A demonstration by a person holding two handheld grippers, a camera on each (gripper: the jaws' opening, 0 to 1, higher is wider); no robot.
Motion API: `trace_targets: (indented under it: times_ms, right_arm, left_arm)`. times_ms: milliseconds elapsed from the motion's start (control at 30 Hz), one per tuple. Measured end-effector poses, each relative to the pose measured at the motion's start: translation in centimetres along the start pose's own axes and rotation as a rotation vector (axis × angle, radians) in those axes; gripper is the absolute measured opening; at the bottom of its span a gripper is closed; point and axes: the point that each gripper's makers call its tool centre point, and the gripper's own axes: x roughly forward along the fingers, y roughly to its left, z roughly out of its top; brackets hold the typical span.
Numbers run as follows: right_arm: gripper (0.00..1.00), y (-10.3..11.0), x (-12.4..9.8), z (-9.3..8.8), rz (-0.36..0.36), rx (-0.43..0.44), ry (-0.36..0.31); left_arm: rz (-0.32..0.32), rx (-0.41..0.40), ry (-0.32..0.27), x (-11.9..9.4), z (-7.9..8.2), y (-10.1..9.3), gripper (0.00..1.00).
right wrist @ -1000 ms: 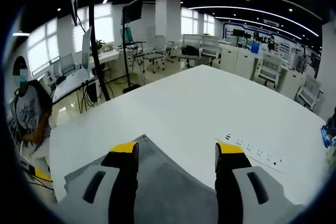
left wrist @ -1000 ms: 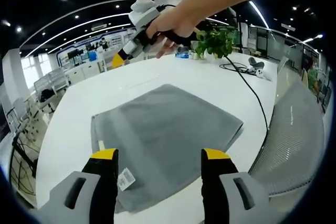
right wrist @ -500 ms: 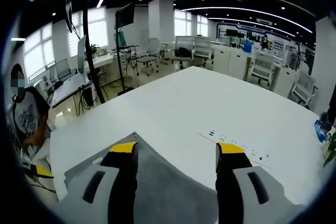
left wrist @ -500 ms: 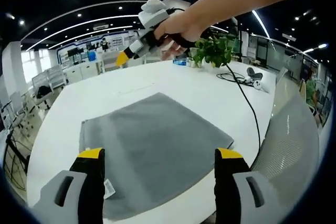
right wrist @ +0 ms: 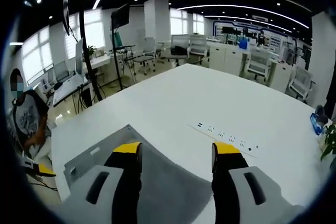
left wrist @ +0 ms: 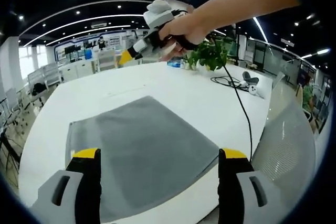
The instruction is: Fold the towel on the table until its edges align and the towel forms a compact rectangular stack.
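Nearest you, in the left gripper view, your left gripper (left wrist: 157,157) hovers over the near edge of the grey towel (left wrist: 139,153) with its yellow-tipped jaws spread wide and nothing between them. The towel lies flat on the white table (left wrist: 173,85) as a neat rectangle; whether it is one layer or already doubled I cannot tell from here. It sits close to the table's near edge, with a grey mesh chair (left wrist: 286,156) just off the table beside it.

Expect the towel to handle as soft, limp and light — it will sag and drag if you lift one point, and a thick terry edge can slip out of a shallow pinch. Take it at two corners of one short edge, jaws well over the hem, and carry both across level so the edges meet.

Beyond the towel, your right gripper (left wrist: 132,56) is held high above the table's far side in your hand (left wrist: 181,27). In the right gripper view it (right wrist: 176,153) is also open wide and empty, above the towel's far corner (right wrist: 128,129) — a power strip (right wrist: 223,136) lies further out on the table. Past the towel in the left gripper view, a potted plant (left wrist: 207,56) and a black cable (left wrist: 239,95) stand well clear
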Motion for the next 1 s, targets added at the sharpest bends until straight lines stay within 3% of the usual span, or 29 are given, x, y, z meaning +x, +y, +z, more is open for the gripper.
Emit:
trace_targets:
  times_ms: [233, 333, 1000]
  right_arm:
    - [0.46, -1.3, -0.7, -1.5, 0.009, 0.009, 0.016]
    - [0.48, -2.4, -1.3, -1.9, -0.019, -0.022, 0.011]
    - [0.47, -5.3, -2.9, -5.7, -0.005, 0.038, 0.036]
  left_arm:
    - [-0.019, 0.016, -0.007, 0.7, 0.9, -1.6, 0.95]
    - [-0.028, 0.029, -0.005, 1.1, 1.3, -2.6, 0.95]
    - [-0.078, 0.066, 0.001, 3.4, 2.4, -7.4, 0.92]
